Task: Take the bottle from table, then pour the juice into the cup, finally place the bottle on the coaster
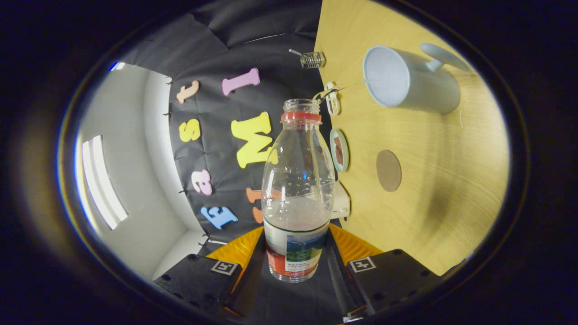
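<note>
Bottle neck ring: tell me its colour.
Red, on the open bottle held between the gripper fingers; clearest in the gripper view.

Uncapped bottle gripped, cup and coaster on table.
Clear plastic bottle, red neck ring, little pinkish juice; pale mug-shaped cup empty; round brown coaster bare, near it.

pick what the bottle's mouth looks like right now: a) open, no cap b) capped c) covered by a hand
a: the bottle, held between the gripper fingers, shows a bare open mouth above its collar ring, with no cap on it.
</note>
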Available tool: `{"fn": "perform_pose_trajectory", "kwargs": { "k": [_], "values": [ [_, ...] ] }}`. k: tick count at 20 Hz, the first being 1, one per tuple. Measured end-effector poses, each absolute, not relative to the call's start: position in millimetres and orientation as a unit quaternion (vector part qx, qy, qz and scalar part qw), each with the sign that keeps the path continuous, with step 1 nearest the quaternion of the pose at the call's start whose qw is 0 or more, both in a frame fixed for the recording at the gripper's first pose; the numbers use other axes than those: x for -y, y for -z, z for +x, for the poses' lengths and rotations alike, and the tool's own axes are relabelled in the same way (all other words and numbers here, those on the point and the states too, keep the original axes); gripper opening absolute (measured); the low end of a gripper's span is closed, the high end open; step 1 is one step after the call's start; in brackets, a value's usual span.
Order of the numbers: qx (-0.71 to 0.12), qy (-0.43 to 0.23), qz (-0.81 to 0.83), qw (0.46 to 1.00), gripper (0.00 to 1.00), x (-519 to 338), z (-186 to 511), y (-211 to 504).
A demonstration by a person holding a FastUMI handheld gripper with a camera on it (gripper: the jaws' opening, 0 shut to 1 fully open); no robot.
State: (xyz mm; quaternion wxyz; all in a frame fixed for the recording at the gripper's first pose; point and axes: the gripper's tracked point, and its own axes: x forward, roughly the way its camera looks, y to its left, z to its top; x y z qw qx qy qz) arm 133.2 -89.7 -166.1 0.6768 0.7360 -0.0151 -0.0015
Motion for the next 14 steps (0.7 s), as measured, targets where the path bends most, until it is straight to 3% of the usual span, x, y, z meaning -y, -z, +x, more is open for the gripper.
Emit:
{"fn": "perform_pose_trajectory", "kwargs": {
  "k": [14],
  "values": [
    [0.014, -0.007, 0.753, 0.658, 0.75, 87, 142, 154]
  ]
}}
